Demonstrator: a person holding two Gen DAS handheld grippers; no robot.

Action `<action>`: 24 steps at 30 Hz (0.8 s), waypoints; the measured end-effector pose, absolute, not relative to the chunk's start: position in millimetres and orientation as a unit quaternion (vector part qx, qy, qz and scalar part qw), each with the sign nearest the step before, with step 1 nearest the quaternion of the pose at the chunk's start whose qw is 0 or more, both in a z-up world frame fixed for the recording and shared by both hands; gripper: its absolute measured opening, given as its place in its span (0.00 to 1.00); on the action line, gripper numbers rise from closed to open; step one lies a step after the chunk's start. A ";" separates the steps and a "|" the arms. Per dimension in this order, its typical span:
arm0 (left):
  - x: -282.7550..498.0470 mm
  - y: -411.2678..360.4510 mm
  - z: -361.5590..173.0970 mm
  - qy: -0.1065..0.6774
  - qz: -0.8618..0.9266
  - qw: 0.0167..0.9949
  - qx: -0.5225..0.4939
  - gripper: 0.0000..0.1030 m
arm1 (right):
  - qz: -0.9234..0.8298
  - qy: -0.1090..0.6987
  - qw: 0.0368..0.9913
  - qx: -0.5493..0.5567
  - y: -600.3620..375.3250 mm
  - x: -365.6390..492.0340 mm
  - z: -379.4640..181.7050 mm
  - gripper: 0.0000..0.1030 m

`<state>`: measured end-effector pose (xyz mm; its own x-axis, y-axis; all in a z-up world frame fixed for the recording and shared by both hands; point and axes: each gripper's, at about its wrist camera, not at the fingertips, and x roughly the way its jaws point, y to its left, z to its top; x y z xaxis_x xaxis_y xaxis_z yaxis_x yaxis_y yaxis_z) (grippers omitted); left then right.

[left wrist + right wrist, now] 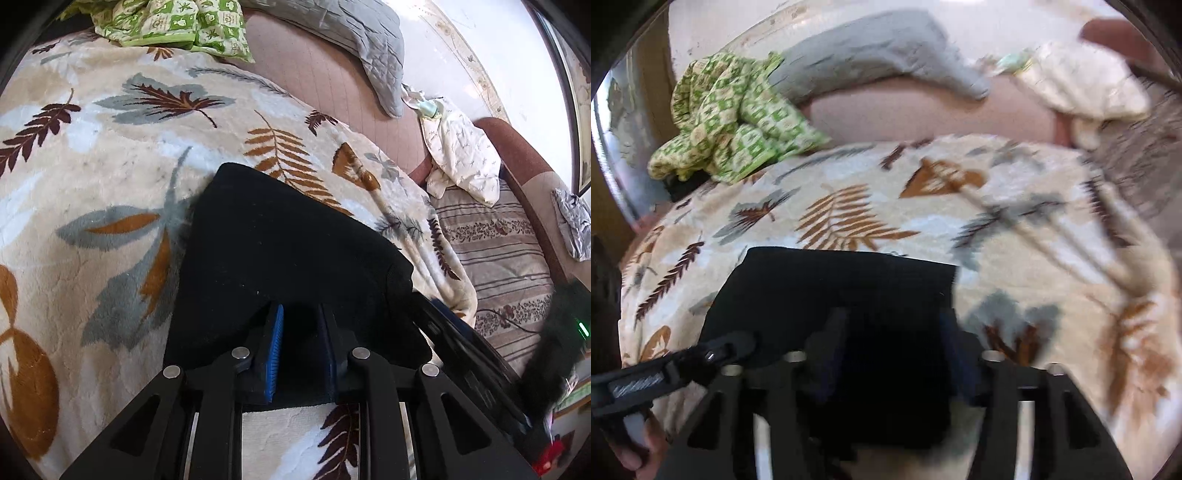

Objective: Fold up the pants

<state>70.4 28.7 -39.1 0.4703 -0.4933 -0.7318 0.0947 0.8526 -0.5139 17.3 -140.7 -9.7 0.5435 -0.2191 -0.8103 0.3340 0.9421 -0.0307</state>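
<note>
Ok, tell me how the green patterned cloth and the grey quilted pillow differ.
The green patterned cloth is crumpled in a heap and printed with green and cream squares; the grey quilted pillow lies long and smooth, in one plain colour. The cloth sits on the leaf-print blanket, the pillow behind it. Neither touches the black pants.

- The left gripper [301,328] points forward and down, its two fingers spread apart, a blue pad [275,350] on the left one.
- The right gripper [892,354] is blurred, fingers spread, just to the right of the left gripper.
</note>
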 end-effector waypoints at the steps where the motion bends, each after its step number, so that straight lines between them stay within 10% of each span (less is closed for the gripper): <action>1: 70.2 28.5 -39.3 0.483 -0.176 0.833 -0.205 0.19 | -0.186 0.437 0.878 0.050 -133.1 7.2 -1.0 0.70; 24: 66.3 24.0 -36.5 0.479 -0.172 0.839 -0.194 0.19 | -0.344 0.450 0.820 0.081 -151.5 -34.0 20.4 0.77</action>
